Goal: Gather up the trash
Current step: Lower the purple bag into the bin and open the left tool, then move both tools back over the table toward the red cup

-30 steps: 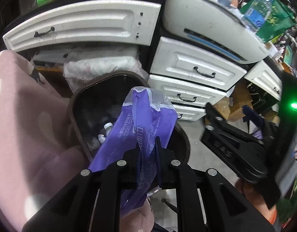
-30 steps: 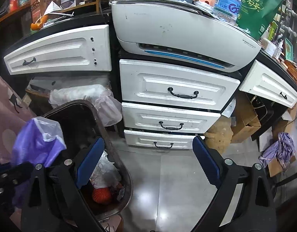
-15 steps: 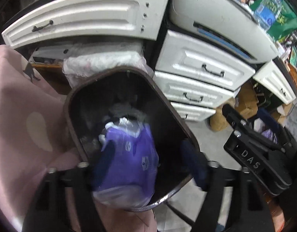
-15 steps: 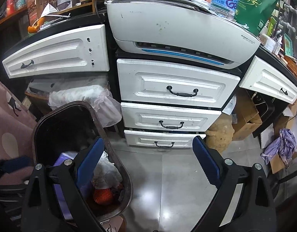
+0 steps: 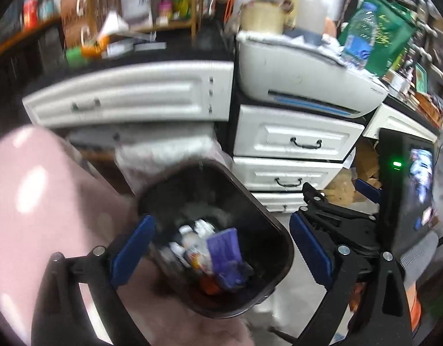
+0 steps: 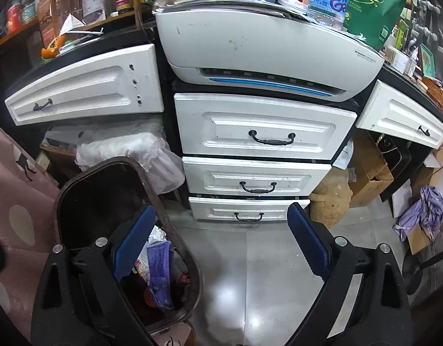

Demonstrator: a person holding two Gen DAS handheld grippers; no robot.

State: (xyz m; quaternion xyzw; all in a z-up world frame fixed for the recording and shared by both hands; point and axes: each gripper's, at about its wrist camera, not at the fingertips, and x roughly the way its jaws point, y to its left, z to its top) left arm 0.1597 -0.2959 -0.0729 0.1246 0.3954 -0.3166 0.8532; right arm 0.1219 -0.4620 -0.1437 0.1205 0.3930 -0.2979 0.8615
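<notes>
The left gripper point(image 5: 221, 245) has just been opening, and its blue-padded fingers point(image 5: 133, 249) now stand spread wide with nothing between them, poised above the mouth of the dark trash bin point(image 5: 276, 236). The purple plastic bag point(image 5: 225, 255) lies inside the bin on top of other rubbish, free of the pads. The left view is blurred. The right gripper point(image 6: 221, 248) is likewise spread wide and empty; its left finger point(image 6: 133, 242) shows in front of the bin's rim point(image 6: 175, 230), and the purple bag point(image 6: 159, 274) is visible inside. Pink fabric point(image 6: 10, 201) lies just left of the bin. Beyond stand white drawers point(image 6: 264, 127) on a grey floor point(image 6: 250, 274), with a white printer point(image 6: 264, 40) on top.
</notes>
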